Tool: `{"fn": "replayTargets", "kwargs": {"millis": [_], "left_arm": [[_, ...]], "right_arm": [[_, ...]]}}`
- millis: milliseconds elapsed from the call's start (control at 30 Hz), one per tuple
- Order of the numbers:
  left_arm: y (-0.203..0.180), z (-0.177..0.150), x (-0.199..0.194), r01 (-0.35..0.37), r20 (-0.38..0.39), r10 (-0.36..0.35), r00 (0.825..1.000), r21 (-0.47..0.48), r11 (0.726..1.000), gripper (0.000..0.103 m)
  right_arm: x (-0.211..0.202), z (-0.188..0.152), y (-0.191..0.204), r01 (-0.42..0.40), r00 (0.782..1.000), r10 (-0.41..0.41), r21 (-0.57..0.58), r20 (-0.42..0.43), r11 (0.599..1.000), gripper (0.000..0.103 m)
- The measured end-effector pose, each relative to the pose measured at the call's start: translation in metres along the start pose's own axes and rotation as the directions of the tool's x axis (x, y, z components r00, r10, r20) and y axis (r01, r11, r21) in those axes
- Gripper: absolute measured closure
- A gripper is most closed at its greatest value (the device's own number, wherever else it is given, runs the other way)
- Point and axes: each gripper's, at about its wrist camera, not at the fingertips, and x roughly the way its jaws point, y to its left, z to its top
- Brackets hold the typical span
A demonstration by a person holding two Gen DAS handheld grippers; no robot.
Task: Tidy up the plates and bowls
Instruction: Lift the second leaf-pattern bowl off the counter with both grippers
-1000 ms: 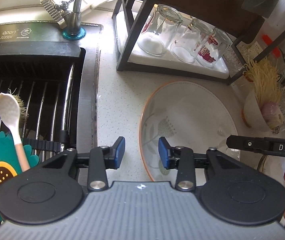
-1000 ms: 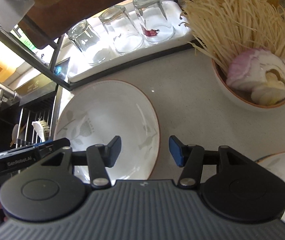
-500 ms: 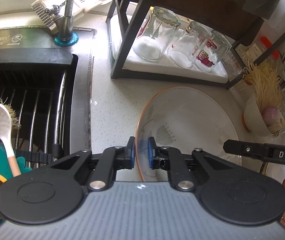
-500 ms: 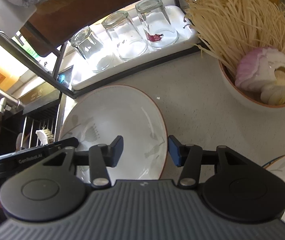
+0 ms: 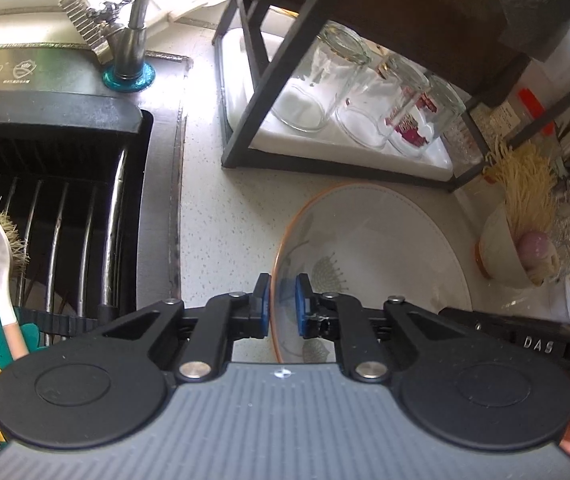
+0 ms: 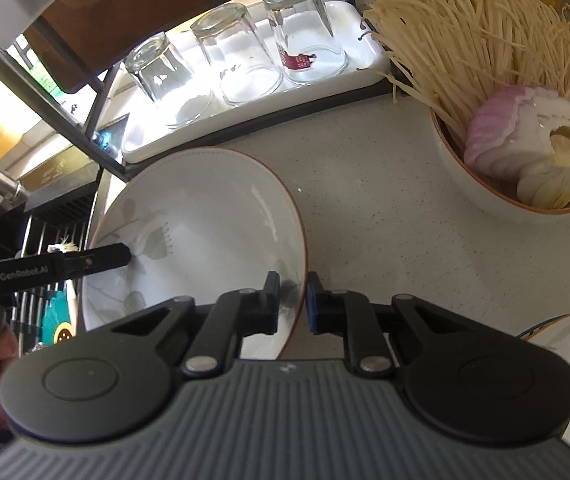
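Partly hidden behind both tools (image 5: 281, 306) (image 6: 291, 300): plate's (image 6: 213, 208) near rim.

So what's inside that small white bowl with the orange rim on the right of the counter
The small white orange-rimmed bowl holds a bunch of pale enoki mushrooms standing above the rim, with a cut purple onion beside them. They cover the bowl's bottom, so anything beneath cannot be seen.

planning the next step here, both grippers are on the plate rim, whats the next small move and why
Probably lift the plate straight up, level, with both together. The left hand-held gripper is shut on its left rim and the right hand-held gripper on its right rim, and the plate is on the counter, so nothing else needs doing first.
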Motion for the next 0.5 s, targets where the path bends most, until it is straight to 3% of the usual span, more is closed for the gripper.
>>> {"fn": "replayTargets", "kwargs": {"millis": [267,500], "left_arm": [[-0.002,-0.015,-0.019,0.013,-0.03,-0.013,0.999,-0.009,1.0,0.089],[-0.019,-0.022,-0.041,0.038,-0.011,-0.039,0.999,-0.008,0.999,0.089]], "right_arm": [[-0.017,-0.011,-0.004,-0.058,0.998,0.058,0.016,0.012,0.998,0.087],[-0.04,-0.019,-0.01,-0.075,0.996,0.074,0.024,0.052,0.997,0.087]]}}
